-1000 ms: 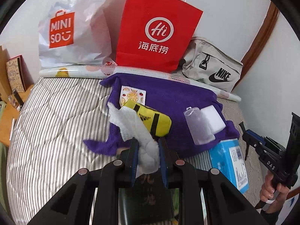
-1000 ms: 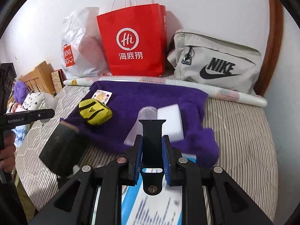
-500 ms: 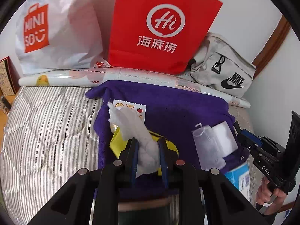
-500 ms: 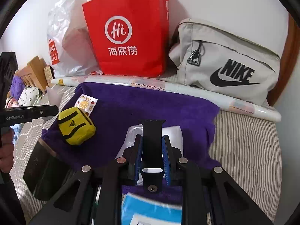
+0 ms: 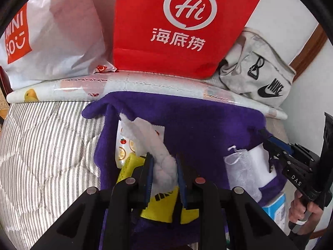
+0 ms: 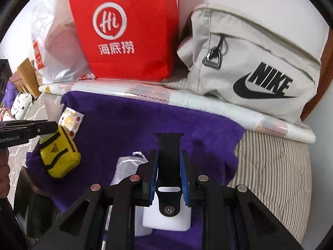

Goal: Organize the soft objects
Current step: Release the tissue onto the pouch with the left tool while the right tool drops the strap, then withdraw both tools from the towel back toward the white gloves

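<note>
Listing what we see on the bed (image 5: 41, 156), with its striped, quilted cover:

Left tool (image 5: 164, 175): narrowed onto a crumpled white tissue (image 5: 149, 139), soft and wrinkled, its loose end sticking up past the blue pads. We hold it over the purple towel.

Right tool (image 6: 169, 170): clamped on a black strap (image 6: 168, 156), smooth and flat, with a slot and a metal stud near its lower end.

Purple towel (image 6: 129, 125): fuzzy pile, spread flat on the bed.

Yellow pouch (image 6: 60, 158): padded, boxy, with black trim, on the towel's left part.

Sticker sheet (image 6: 71, 120): glossy, printed with fruit, just beside the pouch.

Mesh bag (image 6: 127, 164): sheer, white, with a drawstring, beside a white block (image 6: 166, 218), smooth and rounded at the corners, under the right tool.

Blue box (image 5: 274, 210): cardboard, at the towel's edge.

Along the wall: a red paper bag (image 6: 124, 31), a crinkled white plastic bag (image 6: 54, 41), a grey canvas bag (image 6: 249, 66) and a printed roll (image 5: 145, 83) lying in front of them.
</note>
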A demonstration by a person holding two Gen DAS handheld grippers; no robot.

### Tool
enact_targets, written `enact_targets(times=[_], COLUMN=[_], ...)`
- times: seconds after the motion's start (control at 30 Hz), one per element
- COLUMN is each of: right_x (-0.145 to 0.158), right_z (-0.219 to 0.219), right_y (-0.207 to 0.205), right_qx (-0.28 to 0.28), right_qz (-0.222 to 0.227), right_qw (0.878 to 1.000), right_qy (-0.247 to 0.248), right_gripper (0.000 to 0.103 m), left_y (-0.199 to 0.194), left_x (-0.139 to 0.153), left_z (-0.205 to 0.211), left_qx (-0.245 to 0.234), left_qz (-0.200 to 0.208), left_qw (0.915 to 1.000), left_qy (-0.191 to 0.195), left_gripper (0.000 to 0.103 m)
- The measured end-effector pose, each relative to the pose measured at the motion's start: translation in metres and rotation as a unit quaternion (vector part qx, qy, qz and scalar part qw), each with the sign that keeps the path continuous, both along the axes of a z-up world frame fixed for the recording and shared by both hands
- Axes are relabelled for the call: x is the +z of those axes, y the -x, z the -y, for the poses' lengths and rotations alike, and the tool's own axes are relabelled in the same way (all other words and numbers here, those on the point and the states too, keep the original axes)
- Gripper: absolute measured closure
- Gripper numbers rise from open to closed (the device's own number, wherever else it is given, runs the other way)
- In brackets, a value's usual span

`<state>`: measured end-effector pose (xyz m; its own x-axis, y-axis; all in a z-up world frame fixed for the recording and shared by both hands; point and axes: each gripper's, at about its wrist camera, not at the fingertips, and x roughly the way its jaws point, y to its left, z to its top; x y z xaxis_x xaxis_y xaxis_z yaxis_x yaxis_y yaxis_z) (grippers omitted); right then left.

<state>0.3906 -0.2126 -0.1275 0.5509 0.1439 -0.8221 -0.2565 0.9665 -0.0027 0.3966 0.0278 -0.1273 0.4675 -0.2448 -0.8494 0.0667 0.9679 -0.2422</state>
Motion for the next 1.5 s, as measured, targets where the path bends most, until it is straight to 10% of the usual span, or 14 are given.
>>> enact_targets(times=[0.37, 0.5, 1.5], right_x=[-0.017, -0.016, 0.061], right_z=[0.006, 0.009, 0.001], right_y=[-0.008, -0.003, 0.169], right_qx=[-0.005, 0.003, 0.018], right_qz=[-0.029, -0.039, 0.038], right_qw=[1.000, 0.999, 0.998], right_qy=[-0.002, -0.015, -0.055], right_gripper=[0.082, 0.051, 0.051], left_y=[-0.011, -0.012, 0.162], left_x=[-0.014, -0.018, 0.062], left_z=[0.000, 0.004, -0.010], left_qx=[-0.001, -0.003, -0.005], left_qz=[-0.019, -0.036, 0.034], left_qw=[0.9998, 0.9990, 0.9993], left_qy=[-0.005, -0.025, -0.012], left_gripper=[0.079, 0.070, 0.062])
